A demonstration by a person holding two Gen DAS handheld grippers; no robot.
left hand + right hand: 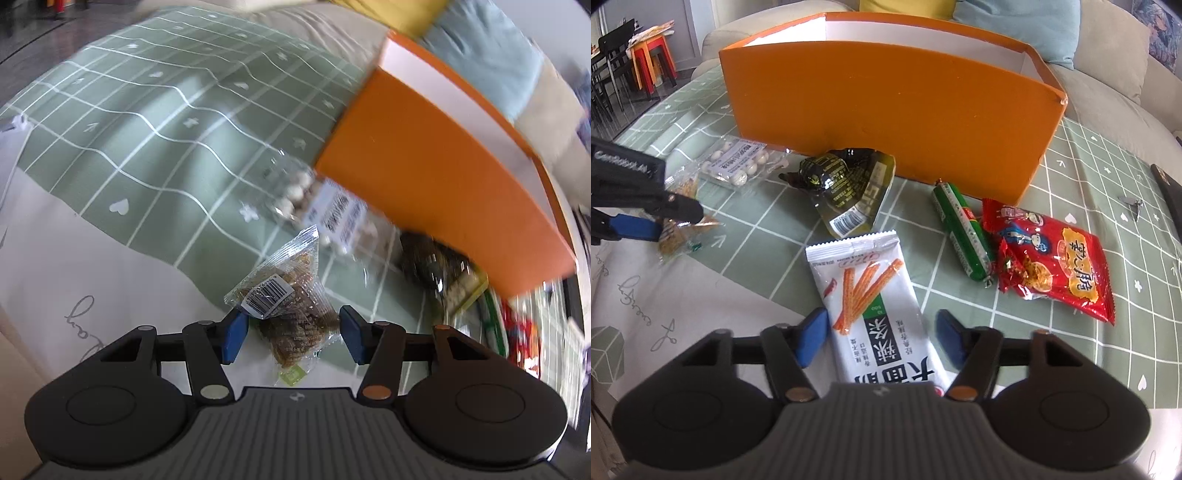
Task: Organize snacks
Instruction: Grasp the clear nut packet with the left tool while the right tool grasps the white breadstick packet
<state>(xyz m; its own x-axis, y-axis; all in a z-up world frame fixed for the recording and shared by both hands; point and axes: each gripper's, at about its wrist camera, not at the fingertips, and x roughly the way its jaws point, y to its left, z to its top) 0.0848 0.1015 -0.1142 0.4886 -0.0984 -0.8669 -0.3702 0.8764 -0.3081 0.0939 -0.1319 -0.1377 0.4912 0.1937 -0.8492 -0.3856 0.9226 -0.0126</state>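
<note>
Between the gaping right gripper [879,341], white packet [873,299] lies lengthwise toward 12 o'clock, ungripped; box [886,107] beyond.

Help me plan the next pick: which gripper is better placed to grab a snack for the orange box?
Left, marginally. The left gripper already has its pads close beside the small clear packet of brown snacks. The right gripper straddles the white spicy-strip packet with wider gaps.

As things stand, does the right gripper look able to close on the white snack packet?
Probably yes. The right gripper stands open with the white snack packet lying flat between its fingers, nothing on top of it. The green sausage and red bag lie clear to one side.
</note>
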